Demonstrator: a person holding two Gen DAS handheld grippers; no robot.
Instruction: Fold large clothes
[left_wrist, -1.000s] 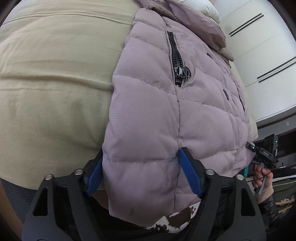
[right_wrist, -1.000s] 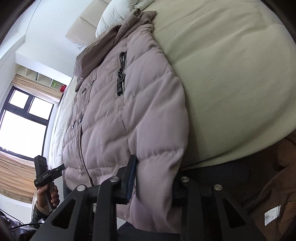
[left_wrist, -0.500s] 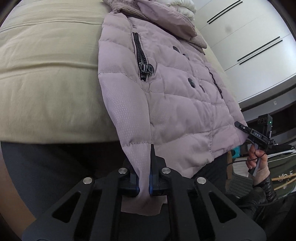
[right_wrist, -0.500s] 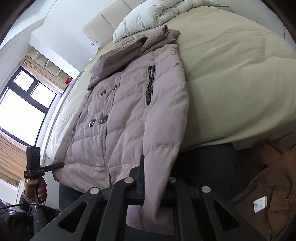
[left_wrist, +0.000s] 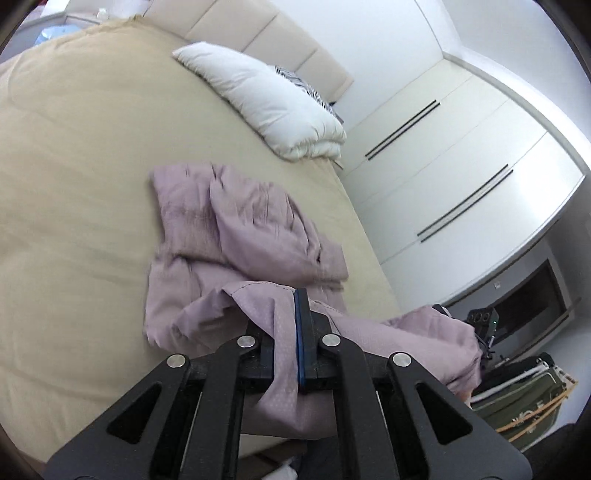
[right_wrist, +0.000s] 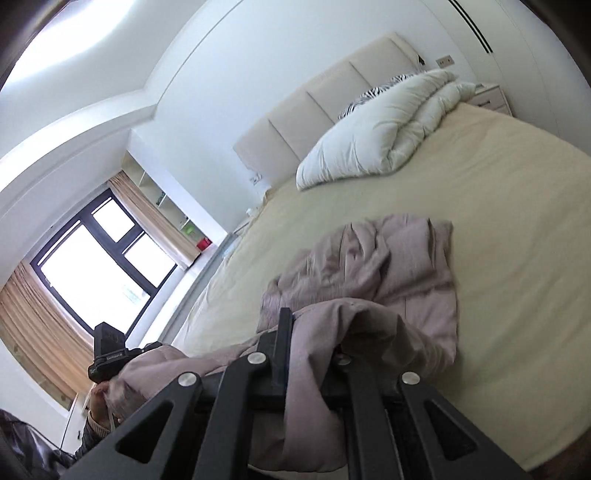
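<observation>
A mauve padded jacket (left_wrist: 243, 236) lies on the beige bed (left_wrist: 74, 166), its upper part crumpled and blurred. My left gripper (left_wrist: 291, 325) is shut on one bottom corner of the jacket and holds it lifted above the bed. My right gripper (right_wrist: 310, 343) is shut on the other bottom corner, and the jacket (right_wrist: 399, 258) drapes over its fingers. The hem hangs between the two grippers. The other gripper and the person's hand show at the edge of each view.
A white duvet (left_wrist: 266, 99) and a zebra-print pillow (right_wrist: 369, 98) lie at the headboard (right_wrist: 332, 110). White wardrobe doors (left_wrist: 461, 147) stand right of the bed. A window (right_wrist: 99, 254) is on the left. A green bag (left_wrist: 517, 406) sits on the floor.
Both grippers, shut on the hem corners, have risen and swung the jacket's bottom up and forward toward the headboard. The jacket was flat with its front up; now it is bunched.
</observation>
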